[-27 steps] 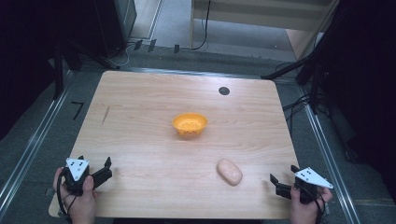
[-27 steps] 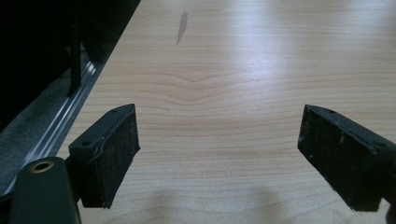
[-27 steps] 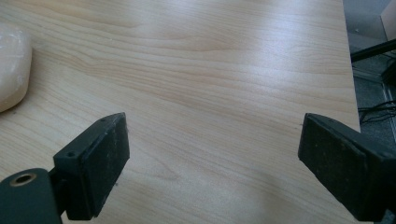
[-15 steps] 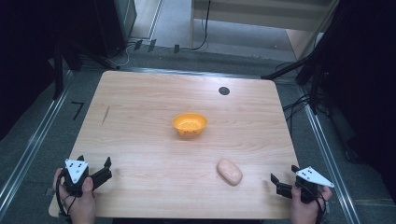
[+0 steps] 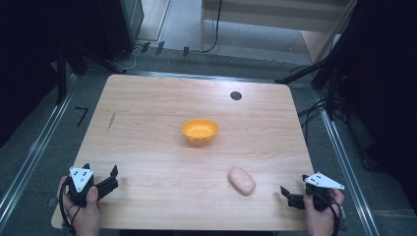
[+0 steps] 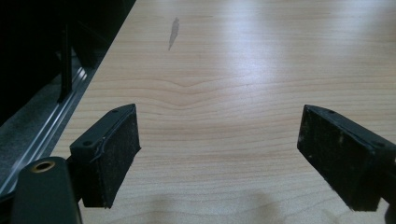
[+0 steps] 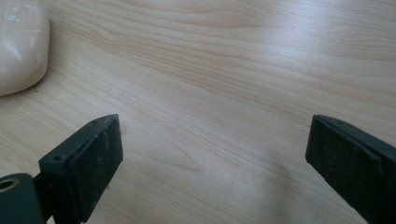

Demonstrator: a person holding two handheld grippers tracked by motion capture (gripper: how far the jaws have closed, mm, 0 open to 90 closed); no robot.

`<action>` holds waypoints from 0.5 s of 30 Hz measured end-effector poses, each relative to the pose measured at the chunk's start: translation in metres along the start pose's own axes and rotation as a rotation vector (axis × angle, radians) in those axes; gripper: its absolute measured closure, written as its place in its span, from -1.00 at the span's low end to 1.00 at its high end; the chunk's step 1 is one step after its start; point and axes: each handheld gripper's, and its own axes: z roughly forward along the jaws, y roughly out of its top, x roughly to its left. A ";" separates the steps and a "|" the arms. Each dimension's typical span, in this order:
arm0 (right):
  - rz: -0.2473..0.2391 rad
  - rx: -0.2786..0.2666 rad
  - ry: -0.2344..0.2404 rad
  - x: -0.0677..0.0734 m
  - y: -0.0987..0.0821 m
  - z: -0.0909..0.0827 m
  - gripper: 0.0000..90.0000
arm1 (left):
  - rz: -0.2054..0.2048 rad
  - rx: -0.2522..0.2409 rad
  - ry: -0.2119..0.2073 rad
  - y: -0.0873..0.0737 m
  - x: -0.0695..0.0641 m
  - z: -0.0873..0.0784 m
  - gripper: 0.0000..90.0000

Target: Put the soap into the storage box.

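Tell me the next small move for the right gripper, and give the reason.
Probably ease the right gripper toward the pale pink lump until its jaws straddle it. The jaws stand wide open with nothing between them, and in the right gripper view the lump lies off past one jaw rather than in the gap. It lies closest to this gripper; the orange bowl sits farther up the table.

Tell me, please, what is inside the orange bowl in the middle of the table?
The orange bowl looks empty apart from a few tiny dark specks on its bottom; what they are is too small to tell. Its near wall hides part of the inside.
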 end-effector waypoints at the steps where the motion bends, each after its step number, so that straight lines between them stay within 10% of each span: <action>1: -0.010 0.011 0.001 0.001 0.003 0.000 -0.90 | 0.005 0.000 -0.002 0.000 -0.001 0.000 -0.70; 15: -0.092 0.137 0.055 0.012 0.033 0.005 -0.89 | 0.017 0.013 -0.006 0.001 -0.001 0.001 -0.70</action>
